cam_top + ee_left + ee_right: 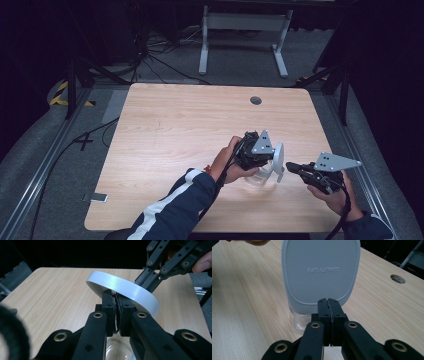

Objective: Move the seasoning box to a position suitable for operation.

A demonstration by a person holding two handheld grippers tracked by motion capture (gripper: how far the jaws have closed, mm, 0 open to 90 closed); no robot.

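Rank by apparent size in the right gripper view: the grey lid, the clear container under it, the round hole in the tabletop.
1. grey lid, though nearest the camera
2. clear container, mostly hidden behind the lid
3. round hole, farthest away

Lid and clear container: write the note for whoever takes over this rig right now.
Left gripper: jaws shut on the rim of the white lid, holding it tilted on edge above the clear container.
Right gripper: shut, empty, tips close to the lid's face.
Container stands on the wooden table, near the person's side.
Done: lid is off the container.
Left: probably set the lid down.
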